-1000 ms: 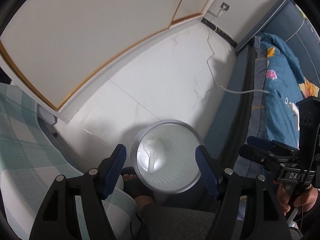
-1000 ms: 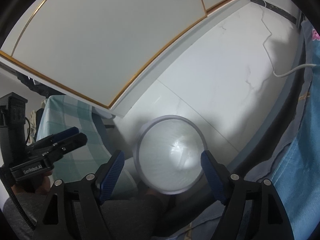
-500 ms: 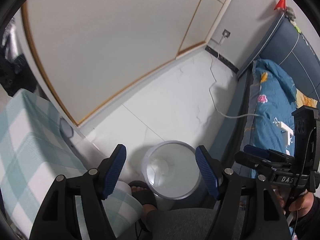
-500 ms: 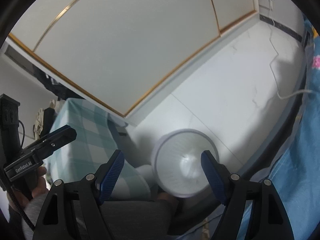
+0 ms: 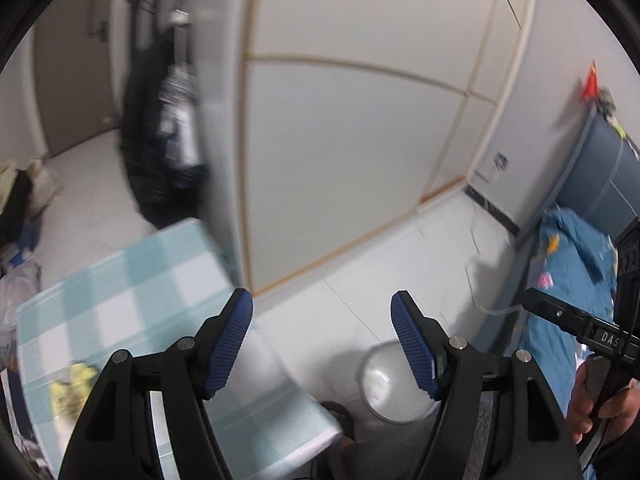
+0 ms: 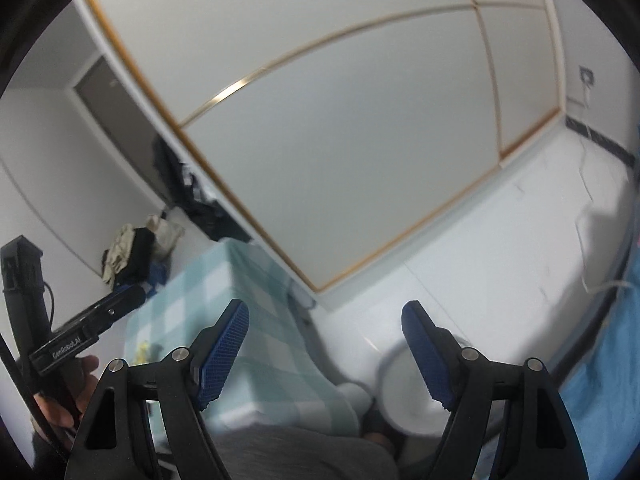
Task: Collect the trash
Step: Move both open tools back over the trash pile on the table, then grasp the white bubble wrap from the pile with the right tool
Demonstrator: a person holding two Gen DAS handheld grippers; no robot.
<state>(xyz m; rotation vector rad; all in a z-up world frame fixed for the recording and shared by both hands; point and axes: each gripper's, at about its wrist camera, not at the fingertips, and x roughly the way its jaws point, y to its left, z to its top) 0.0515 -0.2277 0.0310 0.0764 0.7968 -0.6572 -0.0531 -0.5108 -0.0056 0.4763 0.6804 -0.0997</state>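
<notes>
Two sets of tongs held apart, gripping nothing, raised over desk and floor.
Left tongs [image 5: 322, 340] and right tongs [image 6: 325, 350] both spread wide. White trash bin [image 5: 386, 384] on floor between checked-cloth desk [image 5: 132, 292] and bed [image 5: 568, 280]. Yellow crumpled scrap [image 5: 70, 386] lying on desk near left edge.

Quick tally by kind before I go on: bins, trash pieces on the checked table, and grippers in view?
Bins: 1, the white bin
Yellow trash pieces on the checked table: 1, yellow wrapper, blurred
Grippers: 2, left gripper and right gripper, jaws open, empty
Total: 4
</notes>
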